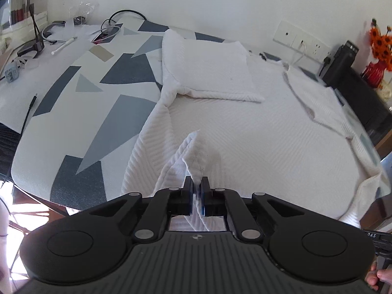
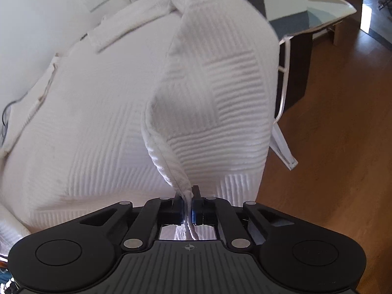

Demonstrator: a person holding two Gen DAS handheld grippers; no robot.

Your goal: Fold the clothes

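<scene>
A white textured knit garment [image 1: 245, 127] lies spread over the table, one sleeve folded across its upper part. My left gripper [image 1: 197, 186] is shut on a pinched-up bottom corner of the garment, and the cloth rises in a peak just past the fingers. In the right wrist view the same white garment [image 2: 98, 112] fills most of the frame. My right gripper [image 2: 188, 196] is shut on its hem edge, and a lifted fold of fabric hangs up from the jaws.
The table wears a cover with grey and navy shapes [image 1: 103, 103]. Cables, a phone and small gadgets [image 1: 49, 41] lie at its far left. A dark cabinet with orange flowers [image 1: 379, 46] stands on the right. Wooden floor [image 2: 343, 122] lies beyond the table's edge.
</scene>
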